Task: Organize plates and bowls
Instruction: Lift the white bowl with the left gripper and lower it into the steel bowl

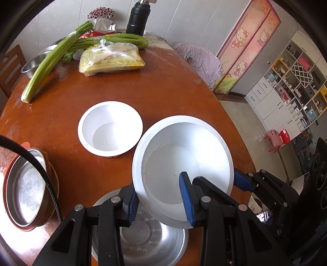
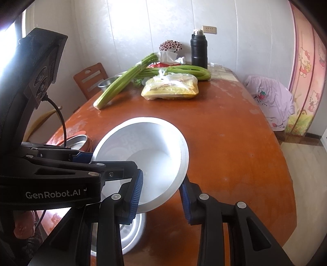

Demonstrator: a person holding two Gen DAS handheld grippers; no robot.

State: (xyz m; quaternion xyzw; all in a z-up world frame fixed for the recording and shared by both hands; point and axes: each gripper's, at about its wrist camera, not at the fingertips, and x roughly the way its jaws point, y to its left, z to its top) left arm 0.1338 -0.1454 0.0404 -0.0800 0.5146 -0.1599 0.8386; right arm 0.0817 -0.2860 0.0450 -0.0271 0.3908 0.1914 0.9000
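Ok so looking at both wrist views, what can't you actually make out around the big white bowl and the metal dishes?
- Steel bowl under the large white bowl: left wrist view, mostly covered by that bowl and the left gripper.
- Steel pan, left edge: contents unclear, crossed by a black cable.
- Small white bowl: absent from the right wrist view, behind the large bowl.
- Right gripper: right pad hidden behind the rim.

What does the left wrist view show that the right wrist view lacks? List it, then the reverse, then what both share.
Only the left wrist view: a smaller white bowl standing on the table, and shelving across the room. Only the right wrist view: a wall socket. Both: the large white bowl gripped at its rim by the left gripper and right gripper, the steel bowl beneath, celery, and a black flask.
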